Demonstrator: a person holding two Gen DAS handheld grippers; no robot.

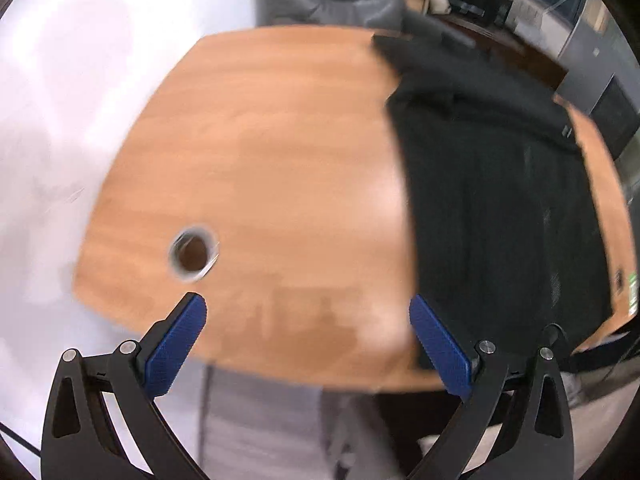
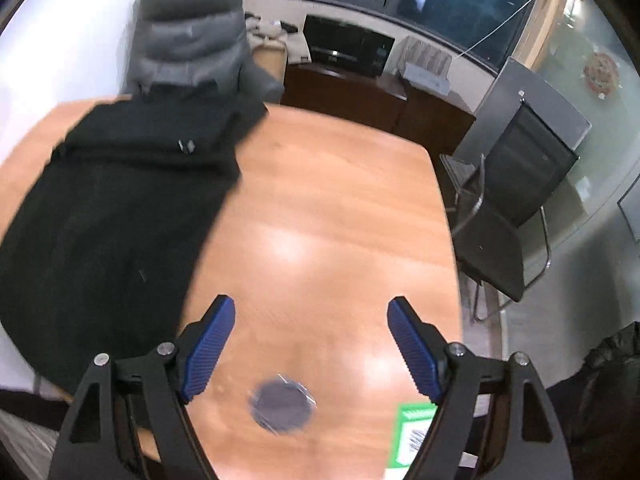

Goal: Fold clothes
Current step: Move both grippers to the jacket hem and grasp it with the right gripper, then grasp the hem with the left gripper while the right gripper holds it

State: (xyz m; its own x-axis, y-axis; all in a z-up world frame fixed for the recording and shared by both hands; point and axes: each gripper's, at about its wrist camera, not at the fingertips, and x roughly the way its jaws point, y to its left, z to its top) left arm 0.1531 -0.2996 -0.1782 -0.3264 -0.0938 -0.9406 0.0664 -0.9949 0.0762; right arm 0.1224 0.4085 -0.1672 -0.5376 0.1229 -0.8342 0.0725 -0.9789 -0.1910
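Both the left gripper (image 1: 308, 312) and the right gripper (image 2: 311, 314) hang released, holding nothing, above bare worktop (image 2: 328, 208). A pinch on only the top layer could drag the black garment (image 2: 120, 208) askew. It lies flat between them, its far end doubled over.

My left camera looked steeply down along its fingers from above the near edge of the wooden table (image 1: 260, 152). My right camera sat above the table's right part, angled toward the far chair (image 2: 192, 40). Both views shared the tabletop and the black garment (image 1: 500, 200).
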